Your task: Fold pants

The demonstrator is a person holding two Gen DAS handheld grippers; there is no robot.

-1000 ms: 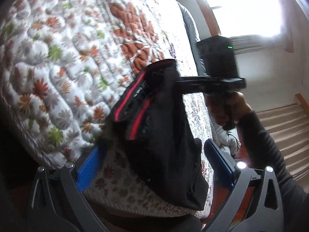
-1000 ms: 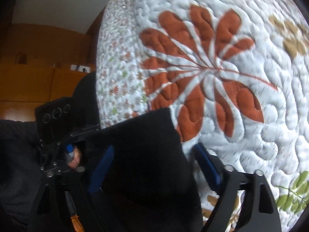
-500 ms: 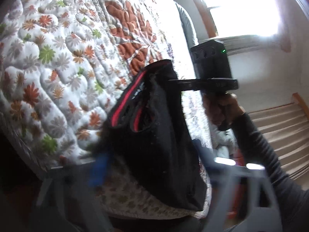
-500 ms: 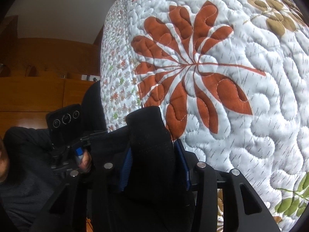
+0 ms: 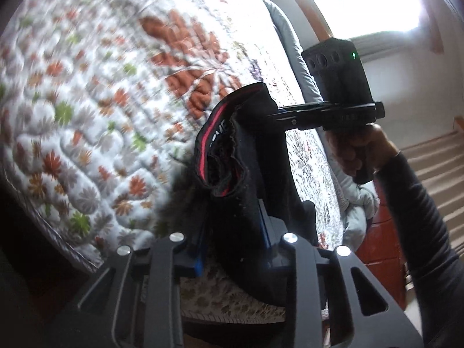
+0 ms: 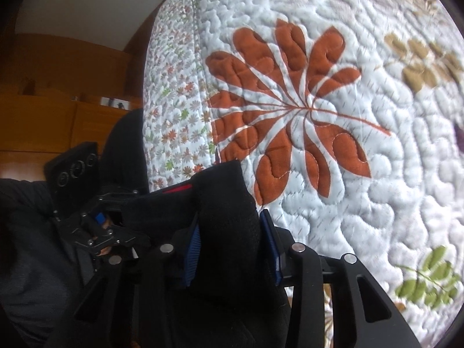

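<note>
STEP: both grips set, lift starting | left gripper point(image 5: 233, 233) jaws just closed, clamped on pants point(image 5: 246, 156) | right gripper point(image 6: 232, 246) likewise clamped on them | NEXT: I judge carry waistband over bed point(image 6: 362, 188), keep edges level.

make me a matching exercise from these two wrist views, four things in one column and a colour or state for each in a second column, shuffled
Things:
1. black pants with a red-striped waistband
2. quilted white bedspread with leaf prints
3. left gripper
4. big stitched leaf

Colour or state:
A. rust orange
B. spread flat under everything
C. clamped at two spots, bunched up
D. blue pads pressed on dark cloth

Pairs: 1-C, 2-B, 3-D, 4-A. The right gripper supplies the second clamp; both sets of jaws have just been closing onto the fabric.
</note>
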